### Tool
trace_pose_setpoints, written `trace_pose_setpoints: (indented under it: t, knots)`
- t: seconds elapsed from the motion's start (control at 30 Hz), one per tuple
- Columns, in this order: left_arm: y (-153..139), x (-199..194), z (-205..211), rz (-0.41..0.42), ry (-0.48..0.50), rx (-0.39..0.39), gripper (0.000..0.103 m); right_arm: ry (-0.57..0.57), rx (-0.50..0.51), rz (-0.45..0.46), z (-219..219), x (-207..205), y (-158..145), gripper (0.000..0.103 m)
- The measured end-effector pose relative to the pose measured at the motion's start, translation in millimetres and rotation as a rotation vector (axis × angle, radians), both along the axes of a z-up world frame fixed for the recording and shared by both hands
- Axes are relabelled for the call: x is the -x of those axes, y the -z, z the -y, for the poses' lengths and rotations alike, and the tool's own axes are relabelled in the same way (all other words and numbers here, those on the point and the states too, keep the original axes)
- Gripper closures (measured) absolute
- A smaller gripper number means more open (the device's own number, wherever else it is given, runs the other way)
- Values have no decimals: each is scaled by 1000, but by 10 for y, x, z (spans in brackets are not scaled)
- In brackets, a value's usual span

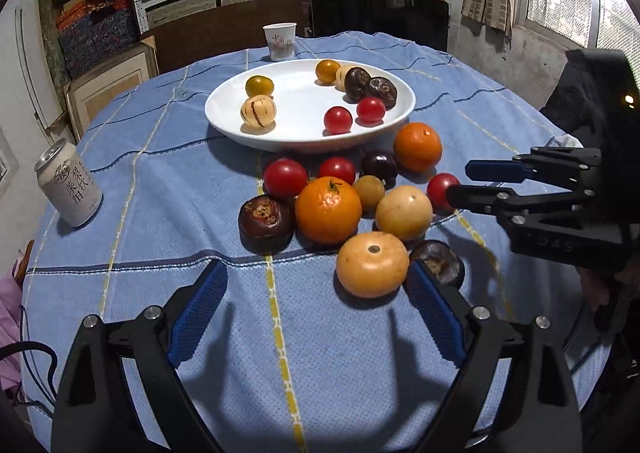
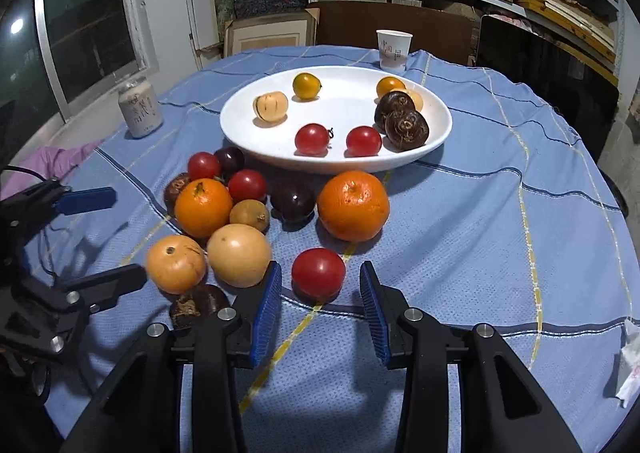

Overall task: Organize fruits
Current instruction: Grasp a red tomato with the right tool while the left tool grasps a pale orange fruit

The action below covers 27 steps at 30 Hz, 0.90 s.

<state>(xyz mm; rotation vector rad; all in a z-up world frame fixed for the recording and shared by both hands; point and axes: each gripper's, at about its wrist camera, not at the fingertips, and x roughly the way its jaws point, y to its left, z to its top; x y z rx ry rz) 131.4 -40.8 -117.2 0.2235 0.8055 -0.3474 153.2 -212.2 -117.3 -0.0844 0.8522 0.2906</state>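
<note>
A white plate (image 1: 224,121) (image 2: 240,133) on the blue cloth holds several small fruits: red tomatoes, yellow ones, dark brown ones. In front of it lies a loose pile of fruit with two oranges (image 1: 328,209) (image 2: 354,205). My right gripper (image 2: 320,277) is open, its jaws on either side of a red tomato (image 2: 318,273) (image 1: 440,189) without touching it. My left gripper (image 1: 316,285) is open and empty, just short of the pile, its right finger (image 1: 430,301) beside a pale orange fruit (image 1: 372,263) (image 2: 176,263).
A drink can (image 1: 68,189) (image 2: 140,107) stands at the left of the round table. A paper cup (image 1: 280,40) (image 2: 394,49) stands behind the plate. Shelves and boxes lie beyond the table. A white wrapper (image 2: 630,369) lies at the right edge.
</note>
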Motion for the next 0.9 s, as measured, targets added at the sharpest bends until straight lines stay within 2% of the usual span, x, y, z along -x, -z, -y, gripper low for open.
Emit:
trace_pose_setpoints:
  t: [0.23,0.3,0.47,0.73,0.83,0.9]
  knots:
    - [37,-14,2,-9,-11,-4,14,15,23,-35,-95,-166,103,62]
    - [42,-12,18,-8,-12,-14,14,19,9,-72,-90,-215,170,72]
    - [31,-27,68,-12,-20,-10,14,35,-47,-11,-12,-84,64,72]
    - [91,-139,286,-28,-51,-45,14,51,-123,31,113,98,-26,72]
    - [111,-170,293,-32,-66,-40,20,67,-134,28,144,84,-25,71]
    - [117,-173,265,-38,-64,-19,34,64,-136,34,144,92,-33,71]
